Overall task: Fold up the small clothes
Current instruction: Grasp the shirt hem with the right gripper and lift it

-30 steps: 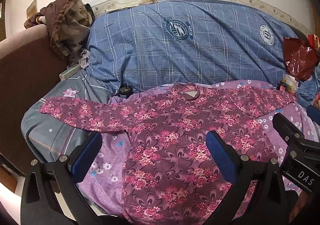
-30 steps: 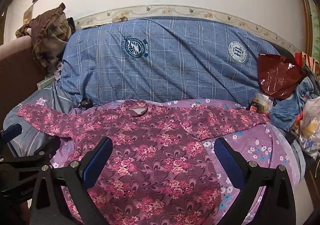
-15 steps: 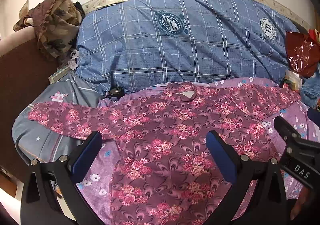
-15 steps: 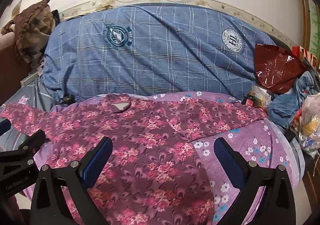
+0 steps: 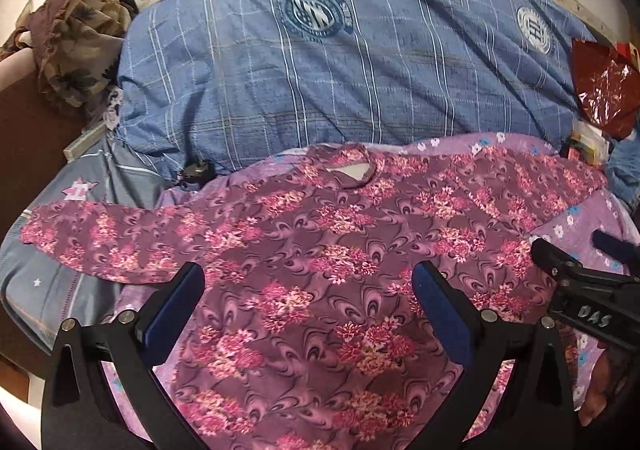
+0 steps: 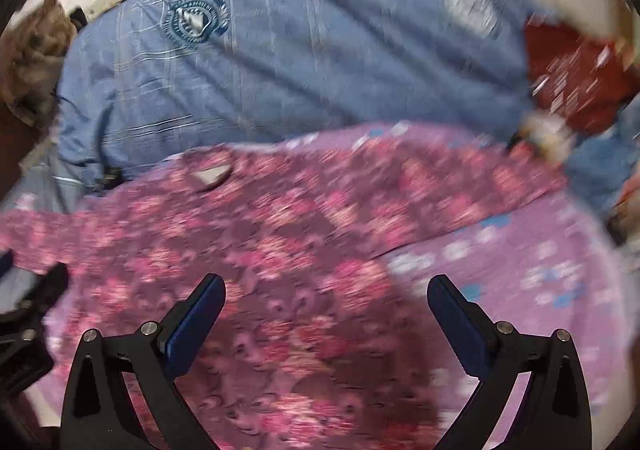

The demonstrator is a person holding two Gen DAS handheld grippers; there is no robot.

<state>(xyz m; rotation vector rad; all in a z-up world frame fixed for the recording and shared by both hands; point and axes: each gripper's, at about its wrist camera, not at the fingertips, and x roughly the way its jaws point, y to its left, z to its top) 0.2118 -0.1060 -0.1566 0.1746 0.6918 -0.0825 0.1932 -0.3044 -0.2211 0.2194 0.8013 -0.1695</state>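
Observation:
A maroon long-sleeved top with pink flowers (image 5: 320, 250) lies spread flat on a purple floral sheet (image 5: 568, 218), both sleeves stretched out sideways and the neckline toward the far side. My left gripper (image 5: 308, 290) hovers open over the lower body of the top, nothing between its blue pads. The right gripper (image 6: 326, 304) is open too, above the top (image 6: 280, 234) near its right side; that view is blurred by motion. The right gripper's black frame (image 5: 580, 290) shows at the right edge of the left wrist view.
A large blue checked duvet (image 5: 340, 70) is bunched behind the top. A brown patterned cloth (image 5: 76, 46) sits far left, a red plastic bag (image 5: 604, 90) far right. A grey-blue starred pillow (image 5: 92, 186) lies under the left sleeve. A hand (image 5: 600, 382) shows at the lower right.
Both grippers have moved in closer and lower over the top, which now fills more of each view. The right wrist view has turned left and blurred. Both stay open.

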